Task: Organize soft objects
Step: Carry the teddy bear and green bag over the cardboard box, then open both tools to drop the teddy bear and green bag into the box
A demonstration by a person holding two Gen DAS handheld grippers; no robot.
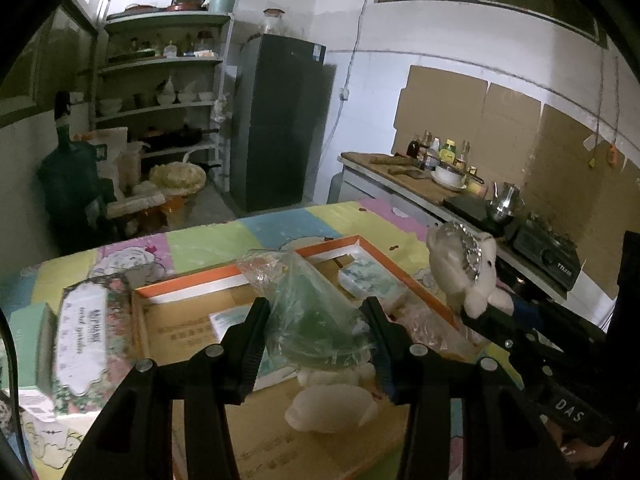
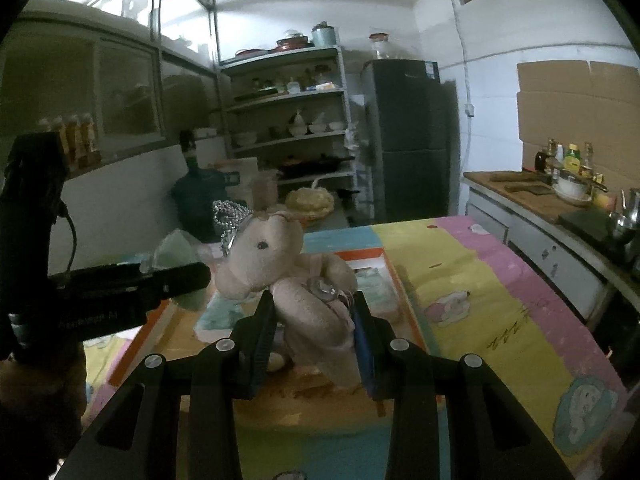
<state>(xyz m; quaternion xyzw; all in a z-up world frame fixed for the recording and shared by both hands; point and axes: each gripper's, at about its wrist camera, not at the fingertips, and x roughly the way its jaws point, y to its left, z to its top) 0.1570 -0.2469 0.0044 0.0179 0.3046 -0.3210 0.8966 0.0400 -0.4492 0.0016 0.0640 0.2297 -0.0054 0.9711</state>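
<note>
My left gripper [image 1: 318, 320] is shut on a clear plastic bag with green contents [image 1: 310, 312], held above an orange-rimmed cardboard box [image 1: 224, 276]. A white plush toy [image 1: 332, 404] lies in the box just below it. My right gripper [image 2: 314, 320] is shut on a beige plush animal [image 2: 288, 264] with a beaded chain, held above the same box [image 2: 396, 280]. That plush also shows in the left wrist view [image 1: 464, 268] at the right. The bagged item shows in the right wrist view [image 2: 176, 252] at the left.
The box sits on a table with a colourful cartoon cloth [image 2: 500, 300]. A floral packet [image 1: 84, 340] lies left of the box; tissue packs [image 1: 368, 280] lie inside it. A counter with bottles and stove [image 1: 460, 184] stands right; shelves [image 1: 168, 92] and fridge [image 1: 280, 120] behind.
</note>
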